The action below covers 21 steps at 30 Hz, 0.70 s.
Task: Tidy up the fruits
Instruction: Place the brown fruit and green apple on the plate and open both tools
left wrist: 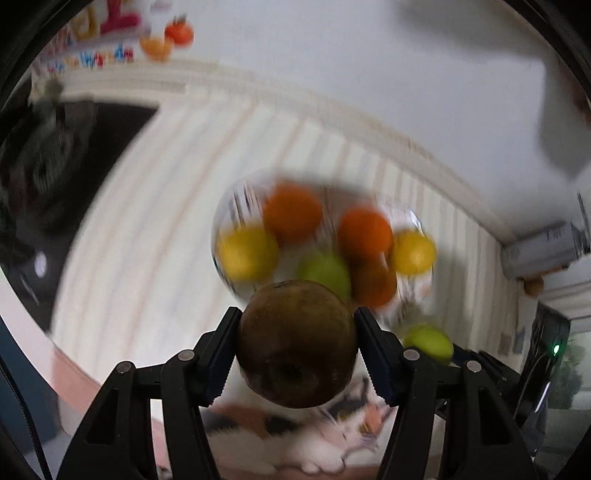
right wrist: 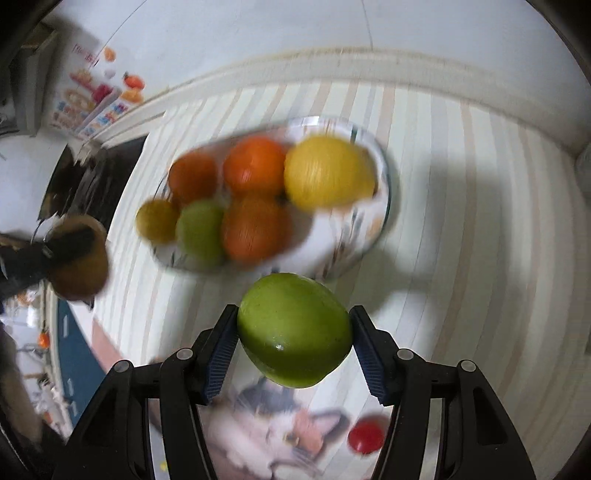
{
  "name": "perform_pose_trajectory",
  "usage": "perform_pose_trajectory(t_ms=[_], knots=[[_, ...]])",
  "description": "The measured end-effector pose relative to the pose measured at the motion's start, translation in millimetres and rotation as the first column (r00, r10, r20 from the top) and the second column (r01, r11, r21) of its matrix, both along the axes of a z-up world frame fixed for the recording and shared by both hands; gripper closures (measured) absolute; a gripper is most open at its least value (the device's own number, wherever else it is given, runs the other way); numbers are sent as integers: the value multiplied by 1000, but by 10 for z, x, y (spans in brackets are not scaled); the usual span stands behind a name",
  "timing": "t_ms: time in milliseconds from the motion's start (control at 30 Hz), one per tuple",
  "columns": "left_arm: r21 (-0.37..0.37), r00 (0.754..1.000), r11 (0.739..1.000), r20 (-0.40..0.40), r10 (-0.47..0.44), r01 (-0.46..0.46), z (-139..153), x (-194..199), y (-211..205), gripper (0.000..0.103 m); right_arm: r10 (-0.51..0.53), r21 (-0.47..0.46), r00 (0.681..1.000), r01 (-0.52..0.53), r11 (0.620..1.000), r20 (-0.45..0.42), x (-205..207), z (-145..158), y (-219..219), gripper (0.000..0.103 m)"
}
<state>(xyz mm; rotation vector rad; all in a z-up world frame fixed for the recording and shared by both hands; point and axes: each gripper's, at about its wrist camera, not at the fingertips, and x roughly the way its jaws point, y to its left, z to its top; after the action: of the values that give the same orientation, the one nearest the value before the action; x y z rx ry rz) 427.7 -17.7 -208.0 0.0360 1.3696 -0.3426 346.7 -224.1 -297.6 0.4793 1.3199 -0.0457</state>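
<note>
No text can be read in either view. In the left wrist view, a poster (left wrist: 99,33) on the wall carries large coloured letters and a smaller line of blue and red characters below them, all too blurred to make out. In the right wrist view, the same kind of poster (right wrist: 92,99) shows small red characters near its top edge and coloured lettering lower down, likewise illegible. A grey can (left wrist: 539,251) bears faint markings that cannot be deciphered.
</note>
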Motion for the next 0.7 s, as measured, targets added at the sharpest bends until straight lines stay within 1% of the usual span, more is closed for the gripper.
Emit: perform_pose_trajectory(t_ms=[100,200,267,333,400,467,533,600,667,700], knots=[[63,999,998,46,-20,18,27,416,-78,43,-15,-42,1000,15,999,-10,155,-54,-18,40],[107,999,994,33,-28,24,-123,766,-92,43,-29,-73,999,28,997,-17,223,-146,-31,40],[132,999,991,11,-33,32,-298,982,-114,43,-47,-79,999,45,996,-15,218,-176,-33,40],[135,1000,990,-14,-28,29,-454,1092,-107,43,-59,-96,998,58,994,0,217,-179,-11,40],[119,998,993,-57,-19,26,-598,1209,-114,43,-71,-86,997,72,994,8,202,-171,7,40],[120,997,992,-78,-28,37,-698,1270,-143,43,-76,-101,997,77,992,15,211,-165,33,40],[133,996,990,-89,-27,39,-799,1292,-175,43,-81,-99,996,83,992,23,224,-169,50,40],[137,993,990,-118,-20,36,-901,1292,-174,42,-89,-88,996,91,992,32,204,-157,25,40],[133,993,991,-115,-14,30,-933,1277,-137,42,-98,-81,994,101,992,42,191,-162,15,40],[133,992,991,-126,-14,31,-963,1270,-125,42,-105,-75,993,108,991,44,186,-168,3,40]])
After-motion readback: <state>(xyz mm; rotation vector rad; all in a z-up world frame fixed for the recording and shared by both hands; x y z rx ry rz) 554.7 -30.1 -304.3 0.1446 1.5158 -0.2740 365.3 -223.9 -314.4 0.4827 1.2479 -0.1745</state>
